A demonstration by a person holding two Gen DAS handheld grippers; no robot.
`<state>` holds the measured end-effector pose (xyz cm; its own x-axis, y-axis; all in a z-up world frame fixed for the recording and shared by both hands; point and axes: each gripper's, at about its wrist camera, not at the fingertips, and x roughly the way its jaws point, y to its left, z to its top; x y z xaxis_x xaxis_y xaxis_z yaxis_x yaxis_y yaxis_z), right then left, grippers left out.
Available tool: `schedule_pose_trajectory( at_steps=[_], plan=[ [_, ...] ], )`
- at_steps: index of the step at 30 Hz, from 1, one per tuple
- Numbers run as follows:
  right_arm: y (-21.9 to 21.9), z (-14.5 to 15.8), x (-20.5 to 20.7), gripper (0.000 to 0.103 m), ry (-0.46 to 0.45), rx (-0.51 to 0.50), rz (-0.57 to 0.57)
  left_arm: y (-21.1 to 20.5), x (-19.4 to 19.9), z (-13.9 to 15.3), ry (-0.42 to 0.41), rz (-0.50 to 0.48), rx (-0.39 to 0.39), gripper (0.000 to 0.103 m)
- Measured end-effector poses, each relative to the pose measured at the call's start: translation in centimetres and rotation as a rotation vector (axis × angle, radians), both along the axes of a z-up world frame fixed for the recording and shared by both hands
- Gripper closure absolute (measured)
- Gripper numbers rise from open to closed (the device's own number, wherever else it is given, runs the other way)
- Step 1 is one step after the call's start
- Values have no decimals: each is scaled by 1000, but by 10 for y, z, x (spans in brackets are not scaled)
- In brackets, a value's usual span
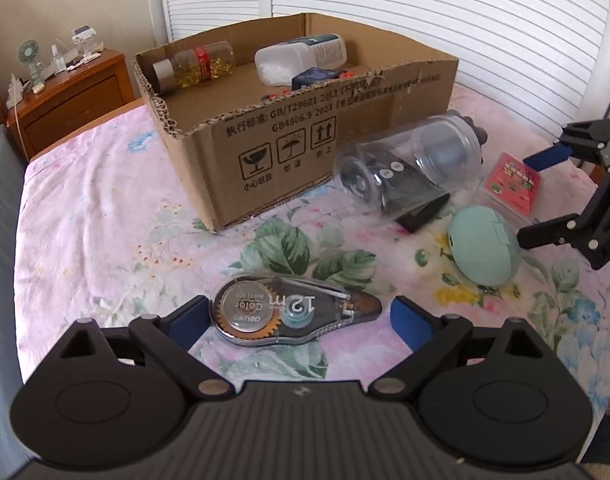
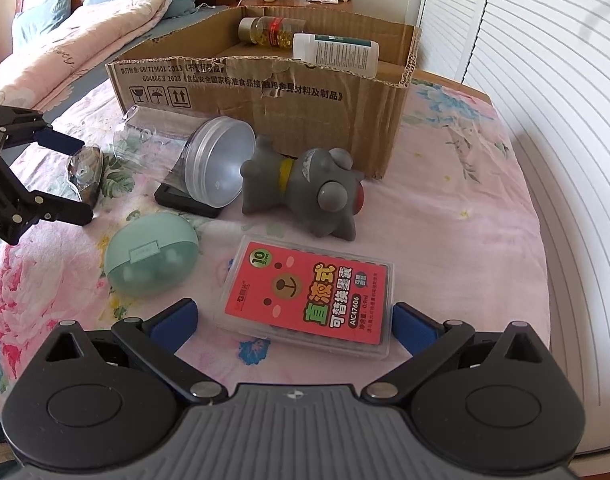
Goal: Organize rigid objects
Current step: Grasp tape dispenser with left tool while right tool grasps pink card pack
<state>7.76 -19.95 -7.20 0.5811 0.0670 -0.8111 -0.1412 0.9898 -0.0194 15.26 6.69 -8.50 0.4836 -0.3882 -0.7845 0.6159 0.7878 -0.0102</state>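
Left tongs (image 1: 299, 316) spread wide, straddling the correction tape dispenser (image 1: 293, 314) on the bed (image 1: 105, 208), pads clear of it. Right tongs (image 2: 295, 320) also spread, flanking the red ink cartridge case (image 2: 311, 294), no contact. Cardboard box (image 1: 305, 148) sits toward the bed's far edge.

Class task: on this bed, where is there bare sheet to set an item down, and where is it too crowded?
Free: the sheet left of the cardboard box, up to the bed's edge, and right of the grey toy. Crowded: the strip before the box, where clear jar, mint case and red refill pack sit close together.
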Motion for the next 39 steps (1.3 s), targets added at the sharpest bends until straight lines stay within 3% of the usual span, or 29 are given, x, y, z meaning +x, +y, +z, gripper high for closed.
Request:
schedule_pose_trajectory(
  at_steps=[16, 26, 30, 39],
  plan=[
    [-3, -2, 12, 0, -33, 7, 63, -4, 3, 1, 2, 12, -5, 14],
    [2, -1, 18, 0, -1, 1, -1, -2, 0, 3, 17, 22, 4, 14],
    [1, 2, 15, 9, 2, 2, -21, -3, -4, 3, 24, 23, 8, 14],
    [6, 1, 18, 4, 18, -6, -51, -3, -6, 3, 24, 48, 8, 14]
  ],
)
